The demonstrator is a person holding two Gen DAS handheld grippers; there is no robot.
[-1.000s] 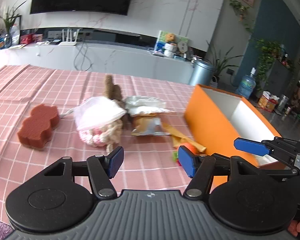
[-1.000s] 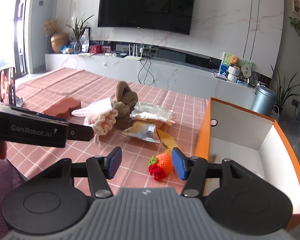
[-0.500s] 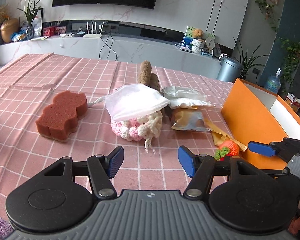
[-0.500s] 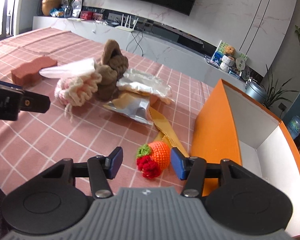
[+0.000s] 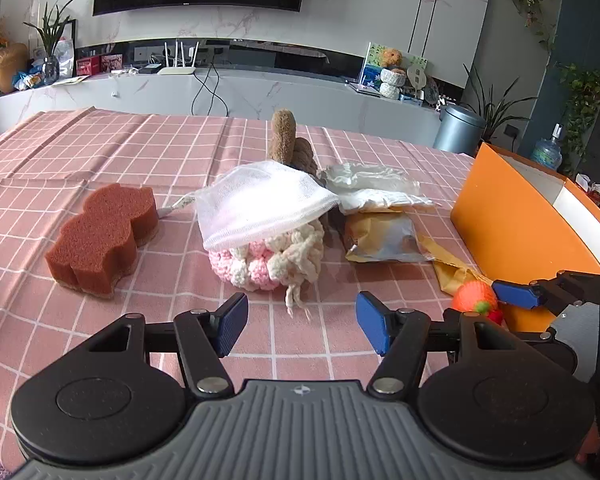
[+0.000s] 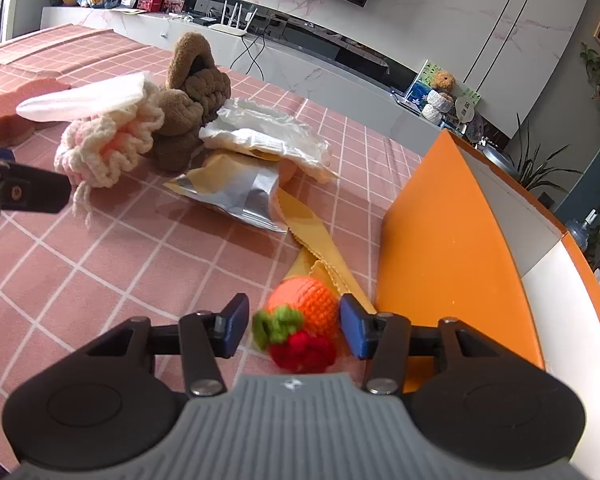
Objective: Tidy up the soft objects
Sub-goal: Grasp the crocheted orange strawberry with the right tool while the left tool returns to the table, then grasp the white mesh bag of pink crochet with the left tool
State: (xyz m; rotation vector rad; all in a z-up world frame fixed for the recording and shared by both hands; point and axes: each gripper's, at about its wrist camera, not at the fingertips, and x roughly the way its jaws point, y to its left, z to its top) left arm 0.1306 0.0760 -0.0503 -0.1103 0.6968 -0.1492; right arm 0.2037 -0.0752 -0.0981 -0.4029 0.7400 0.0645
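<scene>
right gripper [image 6: 294, 326] low over the pink checked tablecloth [image 6: 100, 264], jaws closing around the crocheted orange toy [image 6: 304, 320], pads not yet pressing it. toy lies just beside the orange box [image 6: 452, 240]. left gripper [image 5: 302, 322] jaws wide, nothing between, near the pink-and-cream crochet piece [image 5: 272, 260].

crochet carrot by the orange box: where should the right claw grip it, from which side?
Grip the crochet carrot across its round orange body, not the floppy green and red tuft. Come from above on the near side, as the right claw does now: jaws closing, carrot between them, pads not yet pressing. The orange box wall blocks the right side.
</scene>
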